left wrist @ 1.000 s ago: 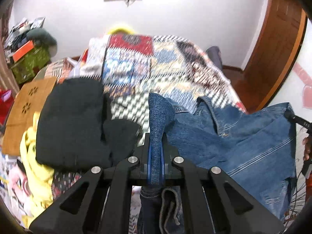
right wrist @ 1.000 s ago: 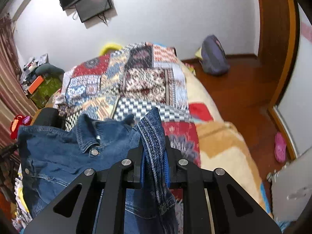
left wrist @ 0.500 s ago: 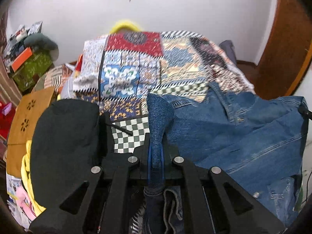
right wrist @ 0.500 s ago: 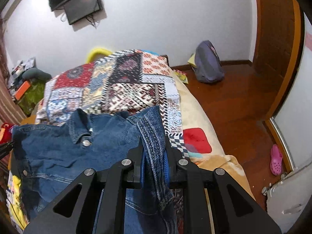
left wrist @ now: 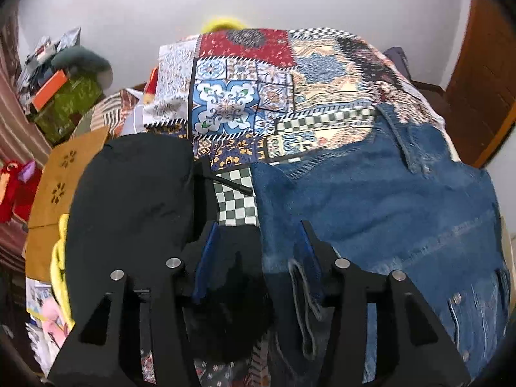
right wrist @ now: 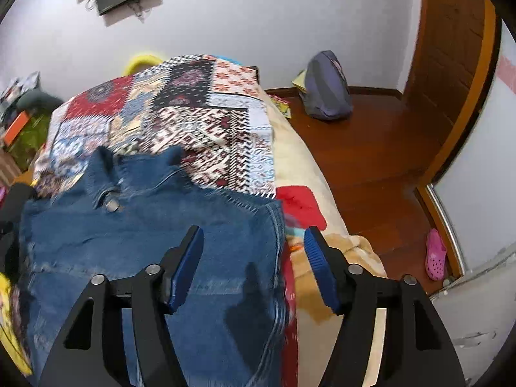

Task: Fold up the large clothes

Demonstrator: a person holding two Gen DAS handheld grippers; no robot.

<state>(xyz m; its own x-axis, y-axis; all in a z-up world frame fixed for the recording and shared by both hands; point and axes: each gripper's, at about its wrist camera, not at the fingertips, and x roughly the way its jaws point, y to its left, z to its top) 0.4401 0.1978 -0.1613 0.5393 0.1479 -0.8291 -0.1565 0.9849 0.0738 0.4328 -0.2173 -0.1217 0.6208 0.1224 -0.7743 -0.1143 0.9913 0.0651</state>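
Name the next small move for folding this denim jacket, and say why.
Probably lower the right claw onto the denim jacket at its right edge and pinch it, to fold that side inward. Both claws, including the left claw, are open and hold nothing, and the jacket lies spread on the patchwork quilt.

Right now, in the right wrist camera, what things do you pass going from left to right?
Yellow garment → denim jacket → patchwork quilt's red patch → purple backpack → pink shoe.

Even indoor light, motion blur (fisheye-warped edges)
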